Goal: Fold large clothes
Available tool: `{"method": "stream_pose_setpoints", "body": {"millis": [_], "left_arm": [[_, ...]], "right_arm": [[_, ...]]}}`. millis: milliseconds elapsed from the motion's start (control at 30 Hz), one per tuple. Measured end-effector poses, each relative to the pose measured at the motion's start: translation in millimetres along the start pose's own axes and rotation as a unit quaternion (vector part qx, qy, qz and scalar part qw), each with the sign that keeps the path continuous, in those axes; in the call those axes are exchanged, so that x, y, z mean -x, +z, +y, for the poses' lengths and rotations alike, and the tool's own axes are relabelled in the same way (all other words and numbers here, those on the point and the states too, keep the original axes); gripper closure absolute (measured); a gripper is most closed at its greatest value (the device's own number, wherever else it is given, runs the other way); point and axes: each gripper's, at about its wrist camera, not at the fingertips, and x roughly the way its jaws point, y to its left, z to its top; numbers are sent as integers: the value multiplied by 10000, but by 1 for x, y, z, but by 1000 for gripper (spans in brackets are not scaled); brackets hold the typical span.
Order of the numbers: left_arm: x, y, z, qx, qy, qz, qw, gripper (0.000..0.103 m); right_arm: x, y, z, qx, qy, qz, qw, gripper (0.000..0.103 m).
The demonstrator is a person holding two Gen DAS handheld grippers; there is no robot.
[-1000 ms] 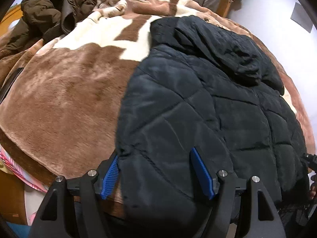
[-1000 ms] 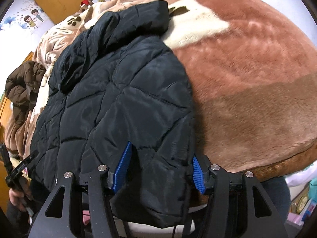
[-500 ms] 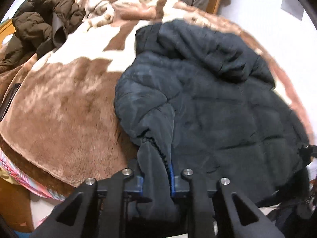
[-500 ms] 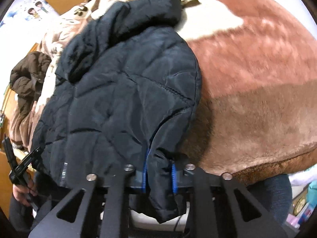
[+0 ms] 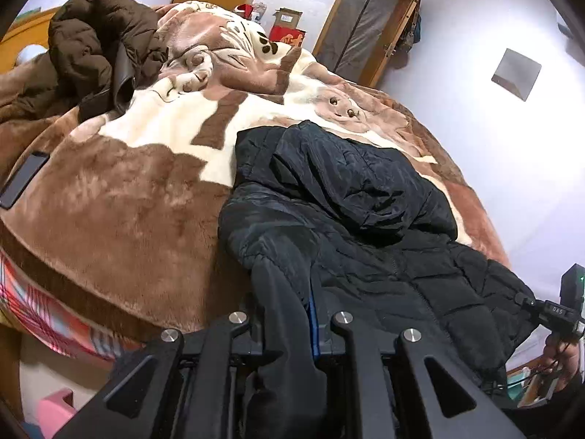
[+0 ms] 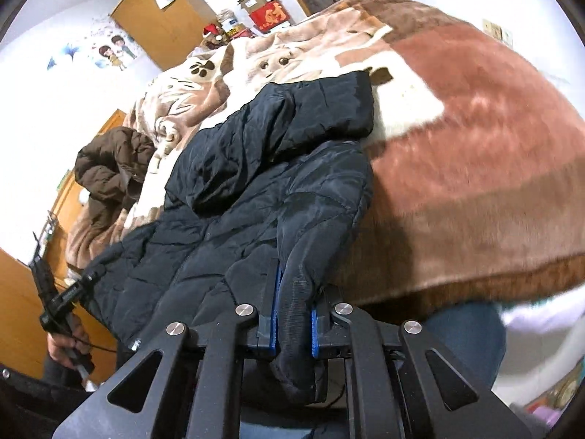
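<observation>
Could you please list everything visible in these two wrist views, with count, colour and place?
Black padded jacket: one, black, spread on the blanket, hood away from the cameras, near hem pinched at both corners.
Brown jacket: one, dark brown, heaped at the bed's far left.
Blanket: one, brown and cream animal print, covering the bed.
Phone: one, dark, on the blanket's left edge.
Cardboard boxes: red and brown, count unclear, beyond the bed.
Wardrobe: one, orange wood, by the far wall.
Door: one, wood-framed, back wall.
Left tool: black with blue pads, shut on the hem.
Right tool: same, shut on the hem.
</observation>
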Motion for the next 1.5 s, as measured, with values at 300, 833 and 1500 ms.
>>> {"method": "stream_pose_setpoints", "body": {"millis": [300, 833, 1500], "left_arm": [[19, 33, -2, 272, -318, -393, 9984, 87], [-121, 203, -13, 308, 72, -423, 9986, 85], [-202, 239, 16, 818, -218, -65, 9964, 34]], "right_arm": [[26, 33, 19, 35, 360, -485, 9982, 91], [-86, 232, 11, -395, 1, -546, 9977, 90], [-155, 292, -41, -980, 428, -40, 9943, 39]]}}
